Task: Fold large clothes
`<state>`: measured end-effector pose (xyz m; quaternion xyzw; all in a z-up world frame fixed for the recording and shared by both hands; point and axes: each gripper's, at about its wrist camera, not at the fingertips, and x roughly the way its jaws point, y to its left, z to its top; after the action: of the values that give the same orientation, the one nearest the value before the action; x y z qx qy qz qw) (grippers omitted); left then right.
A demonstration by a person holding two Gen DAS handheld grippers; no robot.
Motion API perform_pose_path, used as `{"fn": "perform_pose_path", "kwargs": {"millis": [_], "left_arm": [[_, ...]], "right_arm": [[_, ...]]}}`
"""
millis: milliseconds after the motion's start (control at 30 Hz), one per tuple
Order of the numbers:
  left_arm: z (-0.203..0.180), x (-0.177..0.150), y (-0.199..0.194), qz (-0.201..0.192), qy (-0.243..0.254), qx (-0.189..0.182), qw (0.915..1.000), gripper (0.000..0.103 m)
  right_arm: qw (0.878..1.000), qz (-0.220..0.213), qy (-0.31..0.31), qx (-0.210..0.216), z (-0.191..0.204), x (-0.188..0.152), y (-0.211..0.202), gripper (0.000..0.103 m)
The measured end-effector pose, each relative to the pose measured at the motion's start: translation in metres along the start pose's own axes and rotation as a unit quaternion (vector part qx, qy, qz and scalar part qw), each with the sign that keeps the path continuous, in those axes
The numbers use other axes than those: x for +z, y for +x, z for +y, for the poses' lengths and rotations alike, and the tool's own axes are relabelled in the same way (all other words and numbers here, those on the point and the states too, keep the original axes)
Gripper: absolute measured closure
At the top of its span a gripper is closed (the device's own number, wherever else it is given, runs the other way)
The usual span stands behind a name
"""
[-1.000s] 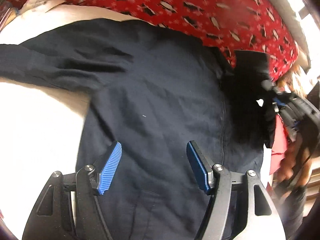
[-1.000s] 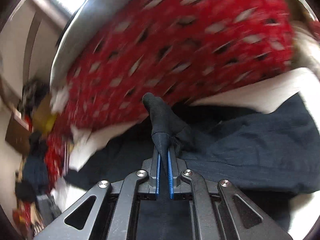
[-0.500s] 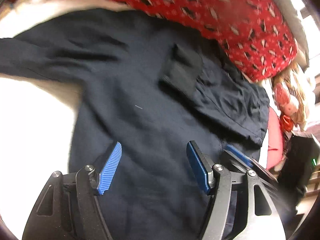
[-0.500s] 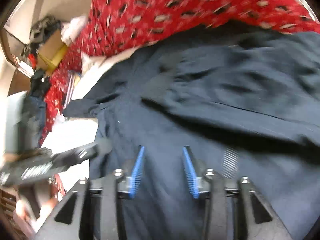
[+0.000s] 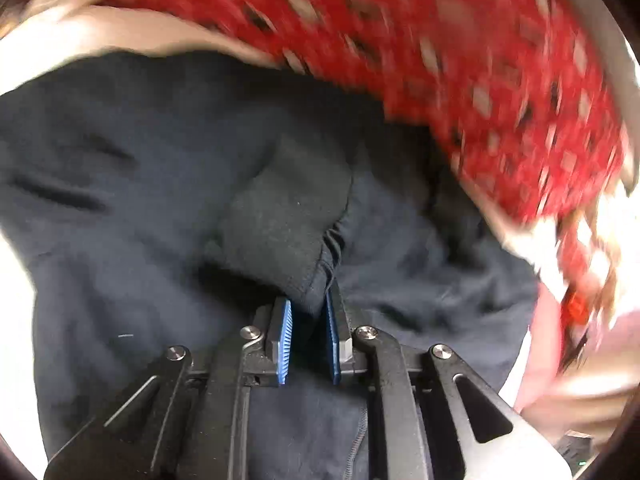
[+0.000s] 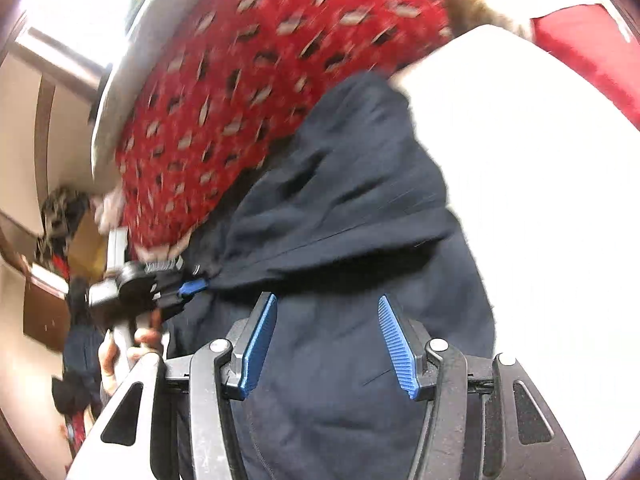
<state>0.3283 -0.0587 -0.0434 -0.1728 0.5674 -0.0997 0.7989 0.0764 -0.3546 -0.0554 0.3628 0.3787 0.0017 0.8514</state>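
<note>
And here the dark navy garment [image 5: 168,184] lies spread over a pale, almost white surface [image 6: 532,184], very bright on its bare part, with the cloth covering most of what the left wrist camera takes in. Behind it runs a red blanket with small light and dark figures [image 5: 460,60], blurred in both views, bunched along the far edge of the garment and touching it. The left gripper [image 5: 308,322] has just been closing, and its blue pads now pinch a ribbed cuff [image 5: 288,216] at the end of a sleeve that lies folded over the garment's body; the cloth sits squarely between the pads. Over on the right wrist camera, the right gripper [image 6: 328,344] has just been opening, its blue pads spread wide above the navy fabric with nothing gripped between them. From that side the left gripper shows too, at the garment's edge on the left, a hand [image 6: 128,348] wrapped round its handle. Round the room: a cream wall [image 6: 24,92] with a dark wooden strip at the far left, a bright window [image 6: 84,4] at the top, and a cluttered corner with a cardboard box [image 6: 86,244] and dark items too blurred to name. A red cloth [image 6: 592,48] shows at the top right, beyond the pale surface.
</note>
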Motion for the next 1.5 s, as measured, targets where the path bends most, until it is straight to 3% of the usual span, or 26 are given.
{"fn": "perform_pose_path", "kwargs": {"millis": [100,133,300,433,500,533,600,667,733,833,867,900,933,967,1033,1067,1100,1167,1233,1267,1367,1400,1500], "left_arm": [[0.021,0.001,-0.046,-0.078,-0.002,0.038,0.9962,0.091],[0.029,0.000,-0.051,-0.084,0.001,0.052,0.9951,0.091],[0.060,-0.005,-0.025,-0.016,-0.015,0.073,0.9971,0.091],[0.062,-0.007,-0.017,-0.007,-0.022,0.076,0.9968,0.091],[0.059,-0.003,-0.025,-0.010,-0.020,0.064,0.9977,0.091],[0.056,-0.003,-0.025,-0.013,-0.019,0.060,0.9979,0.090],[0.055,-0.004,-0.027,-0.018,-0.013,0.055,0.9983,0.089],[0.052,-0.007,-0.018,-0.006,-0.004,0.065,0.9979,0.086],[0.054,-0.011,-0.002,0.016,0.004,0.078,0.9969,0.086],[0.056,-0.016,-0.003,0.008,0.010,0.072,0.9974,0.084],[0.055,-0.017,-0.004,0.009,0.012,0.071,0.9973,0.084],[0.055,-0.017,-0.004,0.013,0.012,0.071,0.9974,0.084],[0.055,-0.016,-0.004,0.016,0.011,0.070,0.9973,0.084],[0.055,-0.014,-0.005,0.018,0.010,0.069,0.9974,0.084],[0.056,-0.012,-0.009,0.022,0.005,0.057,0.9981,0.084],[0.056,-0.011,-0.011,0.021,0.004,0.053,0.9984,0.084],[0.057,-0.010,-0.014,0.020,0.004,0.047,0.9987,0.083],[0.058,-0.011,-0.015,0.021,0.008,0.035,0.9991,0.069],[0.063,-0.015,-0.014,0.024,0.016,0.048,0.9984,0.066],[0.064,-0.017,-0.013,0.028,0.018,0.048,0.9983,0.066],[0.076,-0.024,-0.025,0.030,0.005,0.039,0.9988,0.066],[0.080,-0.026,-0.036,0.016,-0.004,0.029,0.9994,0.066],[0.074,-0.021,-0.061,-0.015,-0.015,0.000,0.9998,0.066]], "right_arm": [[0.999,-0.035,0.019,-0.013,-0.023,0.017,-0.012,0.046],[0.998,-0.043,0.030,-0.026,-0.033,0.027,-0.011,0.046],[0.998,-0.028,0.053,-0.035,-0.045,0.056,0.026,0.045],[0.999,0.008,0.047,-0.007,-0.031,0.067,0.066,0.046],[1.000,0.029,-0.003,-0.005,-0.014,0.070,0.077,0.097],[0.998,0.021,-0.046,-0.025,-0.002,0.073,0.073,0.102],[0.995,-0.035,-0.082,-0.040,0.009,0.080,0.050,0.102],[0.995,-0.062,-0.068,-0.035,0.001,0.086,0.034,0.103],[0.994,-0.045,-0.049,-0.091,-0.019,0.090,0.041,0.103],[0.997,-0.009,0.018,-0.071,-0.046,0.092,0.048,0.094],[0.998,-0.016,0.040,-0.038,-0.049,0.092,0.046,0.081],[0.999,-0.018,0.047,-0.018,-0.049,0.092,0.047,0.049],[0.999,-0.020,0.050,0.002,-0.046,0.093,0.049,0.038],[0.998,-0.026,0.050,0.009,-0.041,0.092,0.052,0.032],[0.999,-0.021,0.029,0.010,-0.026,0.092,0.065,0.040],[1.000,-0.005,0.001,-0.016,-0.013,0.092,0.075,0.095],[0.999,0.005,-0.036,-0.039,-0.002,0.093,0.081,0.102],[0.996,-0.020,-0.072,-0.054,0.005,0.097,0.072,0.102],[0.996,-0.050,-0.052,-0.057,-0.009,0.102,0.059,0.102],[0.995,-0.047,-0.041,-0.075,-0.020,0.105,0.062,0.102],[0.995,0.027,-0.023,-0.096,-0.046,0.103,0.086,0.099],[0.995,0.012,-0.027,-0.095,-0.044,0.102,0.078,0.087],[0.995,-0.052,-0.019,-0.080,-0.029,0.102,0.042,0.079]]}}
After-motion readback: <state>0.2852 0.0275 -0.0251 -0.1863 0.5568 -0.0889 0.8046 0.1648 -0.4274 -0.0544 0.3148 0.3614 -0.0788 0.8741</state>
